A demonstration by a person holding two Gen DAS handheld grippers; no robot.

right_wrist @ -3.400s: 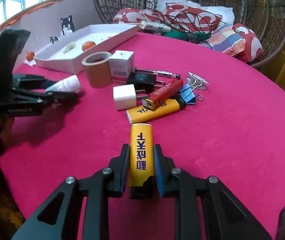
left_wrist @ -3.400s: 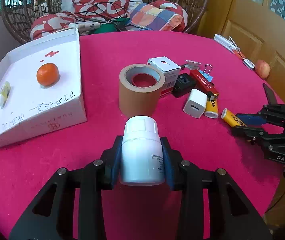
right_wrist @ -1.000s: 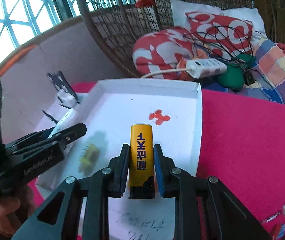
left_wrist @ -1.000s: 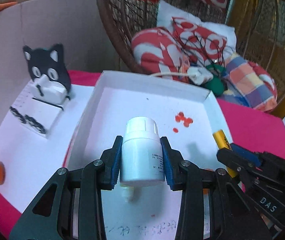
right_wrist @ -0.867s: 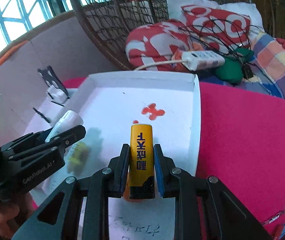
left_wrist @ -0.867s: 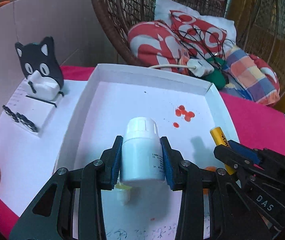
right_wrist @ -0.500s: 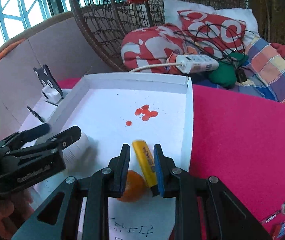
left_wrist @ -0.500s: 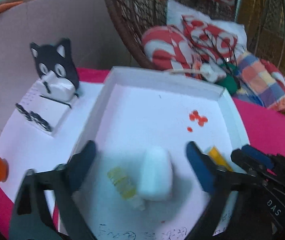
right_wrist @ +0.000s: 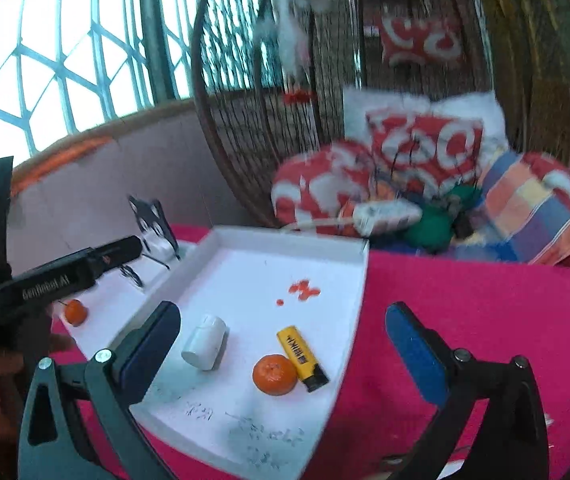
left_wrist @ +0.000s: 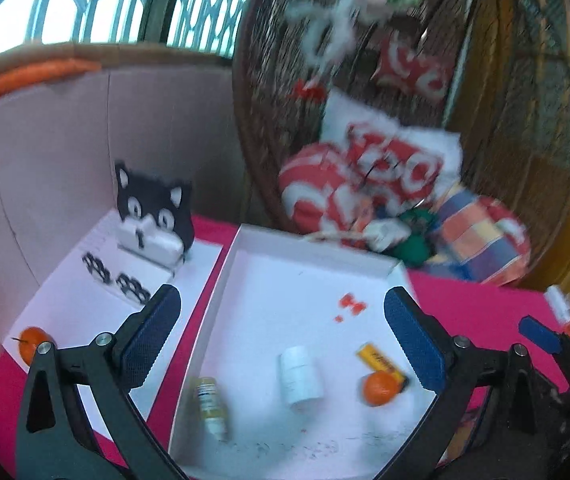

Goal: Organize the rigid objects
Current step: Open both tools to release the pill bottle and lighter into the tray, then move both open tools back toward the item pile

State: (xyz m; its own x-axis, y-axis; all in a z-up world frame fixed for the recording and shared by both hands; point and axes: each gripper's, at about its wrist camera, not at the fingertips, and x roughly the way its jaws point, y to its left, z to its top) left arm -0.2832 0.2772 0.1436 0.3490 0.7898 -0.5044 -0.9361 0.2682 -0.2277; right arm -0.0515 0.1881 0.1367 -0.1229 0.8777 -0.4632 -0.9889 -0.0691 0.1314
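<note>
Pink tablecloth, white tray (left_wrist: 221, 292) on it. Both claws, left gripper (left_wrist: 283, 330) and right gripper (right_wrist: 283, 338), just sprang wide, nothing between them; white bottle (left_wrist: 300, 376) and yellow lighter (right_wrist: 301, 358) lie in the tray, lighter touching an orange (right_wrist: 275, 374).

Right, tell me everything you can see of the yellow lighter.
The lighter is a slim yellow plastic stick with dark printing on its side and a black end. It lies flat on the floor of the white tray, near the right wall, black end toward the camera. It lies against the orange. No hand-held gripper touches it.
</note>
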